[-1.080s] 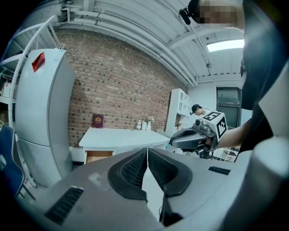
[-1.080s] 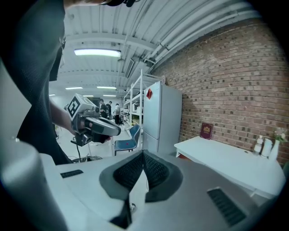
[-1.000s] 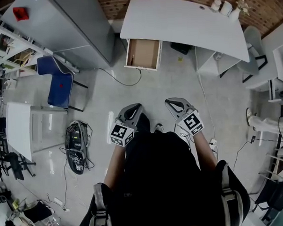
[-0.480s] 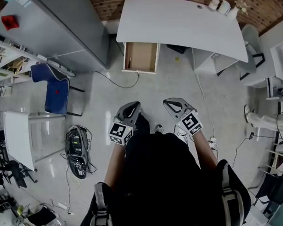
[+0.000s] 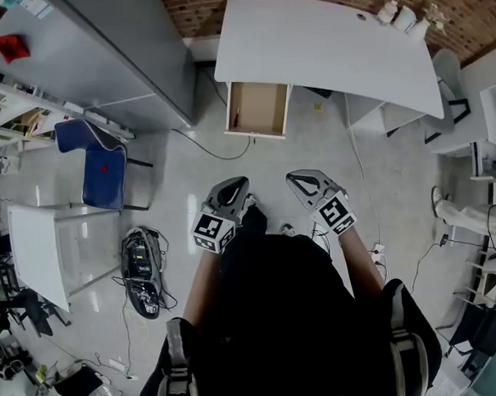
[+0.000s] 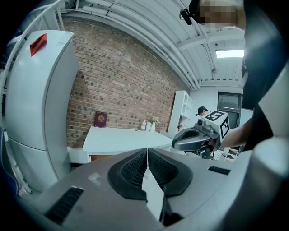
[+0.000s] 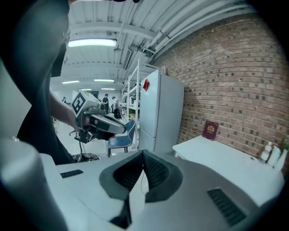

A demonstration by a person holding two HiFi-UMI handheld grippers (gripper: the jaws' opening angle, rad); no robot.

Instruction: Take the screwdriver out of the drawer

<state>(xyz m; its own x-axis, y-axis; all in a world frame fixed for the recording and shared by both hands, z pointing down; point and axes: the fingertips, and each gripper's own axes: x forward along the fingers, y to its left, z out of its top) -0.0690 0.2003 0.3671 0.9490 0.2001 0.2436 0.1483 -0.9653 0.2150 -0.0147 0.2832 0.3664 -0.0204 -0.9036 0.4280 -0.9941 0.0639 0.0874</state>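
The drawer (image 5: 259, 109) stands pulled out from under the white desk (image 5: 323, 46), its wooden inside showing. A thin dark object (image 5: 235, 117) lies along the drawer's left wall, too small to tell whether it is the screwdriver. My left gripper (image 5: 234, 187) and right gripper (image 5: 301, 180) are held side by side in front of the person's body, well short of the drawer. Both are shut and empty: the left gripper's jaws (image 6: 147, 152) meet and the right gripper's jaws (image 7: 143, 156) meet. The right gripper (image 6: 195, 139) shows in the left gripper view, and the left gripper (image 7: 102, 123) in the right gripper view.
A tall grey fridge (image 5: 118, 51) stands left of the desk, with a blue chair (image 5: 99, 163) and a white side table (image 5: 37, 243) nearer. A cable (image 5: 205, 146) runs across the floor by the drawer. A black device (image 5: 140, 267) lies on the floor. Bottles (image 5: 400, 16) stand on the desk.
The person has stepped toward the desk, so the drawer sits a little nearer in the head view. Both grippers stay shut and keep their pose in front of the body.
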